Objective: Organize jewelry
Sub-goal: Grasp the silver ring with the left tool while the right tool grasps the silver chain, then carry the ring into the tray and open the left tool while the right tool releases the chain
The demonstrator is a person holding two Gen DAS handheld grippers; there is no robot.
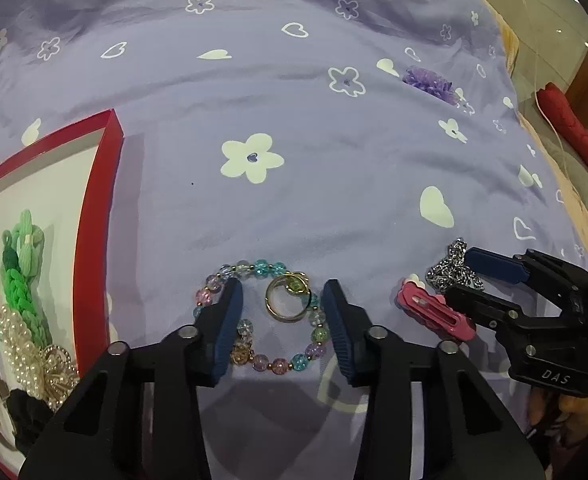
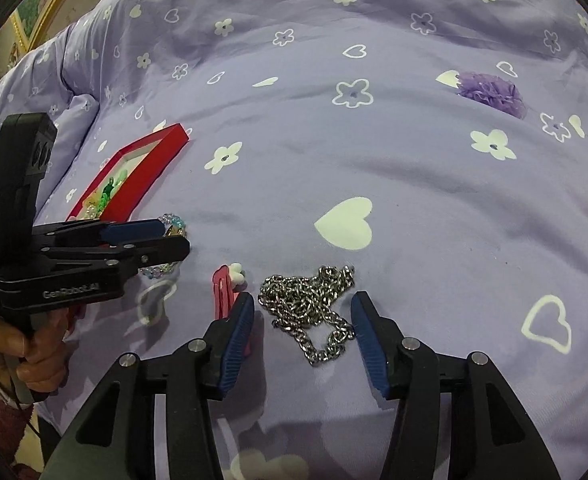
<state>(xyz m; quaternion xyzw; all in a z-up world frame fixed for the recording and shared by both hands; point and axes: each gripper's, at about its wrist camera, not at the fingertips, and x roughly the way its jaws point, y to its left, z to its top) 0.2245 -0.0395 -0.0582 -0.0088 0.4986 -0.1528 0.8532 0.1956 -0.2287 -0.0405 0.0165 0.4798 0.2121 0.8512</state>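
the left gripper (image 1: 281, 320) stands part open around the beaded bracelet (image 1: 261, 316) and gold ring (image 1: 287, 298), lower centre of the left wrist view on the purple duvet (image 1: 294, 120), its pads apparently not yet pressing; the red jewelry box (image 1: 93, 208) sits at the left edge. the right gripper (image 2: 304, 320) stands part open astride the heaped silver chain (image 2: 306, 304), lower centre of the right wrist view, beside the pink hair clip (image 2: 223, 290). the chain is probably limp and slippery: pinch the dense heap; take the bracelet, likely light, across its beads.
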